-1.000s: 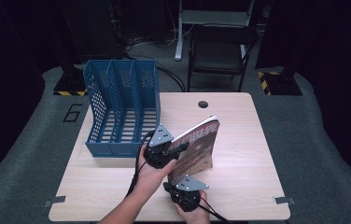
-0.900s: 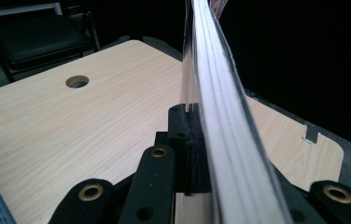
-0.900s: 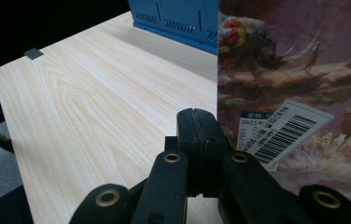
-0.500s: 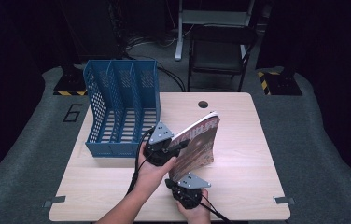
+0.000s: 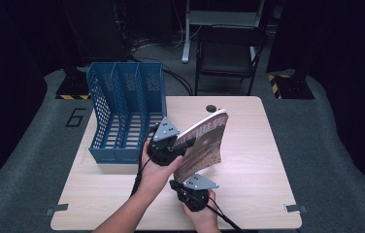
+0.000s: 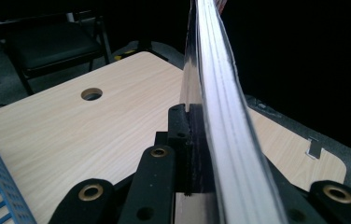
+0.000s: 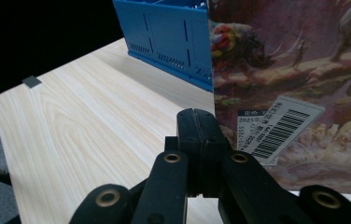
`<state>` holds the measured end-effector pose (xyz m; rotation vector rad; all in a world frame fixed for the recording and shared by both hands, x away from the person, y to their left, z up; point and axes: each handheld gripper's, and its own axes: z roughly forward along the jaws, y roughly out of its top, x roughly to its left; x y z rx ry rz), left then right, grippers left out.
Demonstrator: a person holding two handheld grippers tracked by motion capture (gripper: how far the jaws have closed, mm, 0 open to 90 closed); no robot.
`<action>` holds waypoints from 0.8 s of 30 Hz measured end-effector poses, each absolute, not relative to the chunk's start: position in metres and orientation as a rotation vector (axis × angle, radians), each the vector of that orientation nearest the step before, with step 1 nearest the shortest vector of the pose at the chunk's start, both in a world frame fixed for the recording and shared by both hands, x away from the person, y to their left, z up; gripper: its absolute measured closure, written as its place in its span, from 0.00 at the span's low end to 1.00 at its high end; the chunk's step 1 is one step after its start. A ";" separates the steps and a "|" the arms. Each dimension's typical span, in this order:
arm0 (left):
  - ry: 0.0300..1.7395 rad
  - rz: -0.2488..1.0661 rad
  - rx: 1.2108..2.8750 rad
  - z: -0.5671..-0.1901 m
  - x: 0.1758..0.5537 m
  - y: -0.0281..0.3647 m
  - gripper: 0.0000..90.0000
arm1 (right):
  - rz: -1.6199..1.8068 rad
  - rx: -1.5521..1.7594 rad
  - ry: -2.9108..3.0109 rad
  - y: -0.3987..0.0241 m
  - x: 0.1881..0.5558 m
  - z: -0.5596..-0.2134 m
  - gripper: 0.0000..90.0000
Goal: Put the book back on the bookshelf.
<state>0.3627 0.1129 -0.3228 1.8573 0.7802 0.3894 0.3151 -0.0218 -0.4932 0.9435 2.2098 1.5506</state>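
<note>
A magazine (image 5: 205,145) with a reddish picture cover stands tilted above the wooden table (image 5: 258,165). My left gripper (image 5: 184,143) is shut on its left edge; in the left gripper view the jaws (image 6: 192,112) pinch the stack of pages (image 6: 220,116), seen edge-on. My right gripper (image 5: 180,183) sits low by the magazine's near bottom corner. Its jaws (image 7: 200,114) are pressed together with no page visible between them, and the back cover with its barcode label (image 7: 281,128) stands just to their right.
A blue three-slot file rack (image 5: 127,111) stands on the table's left, slots facing the person; its near wall appears beyond the right gripper (image 7: 169,32). A cable hole (image 5: 211,108) is at the far edge. A black chair (image 5: 229,53) stands behind the table.
The left gripper has lifted the magazine slightly. The right gripper has stayed about where it was.
</note>
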 end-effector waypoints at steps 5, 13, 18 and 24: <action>0.800 0.396 1.843 -0.313 0.366 0.120 0.93 | 1.572 0.949 2.214 -0.015 0.320 -0.482 1.00; 0.836 0.413 1.809 -0.289 0.376 0.132 0.93 | 1.599 0.936 2.177 -0.007 0.330 -0.463 1.00; 0.852 0.430 1.801 -0.277 0.380 0.139 0.93 | 1.617 0.927 2.177 0.001 0.338 -0.449 1.00; 0.866 0.444 1.799 -0.267 0.388 0.147 0.94 | 1.607 0.891 2.174 0.009 0.344 -0.440 1.00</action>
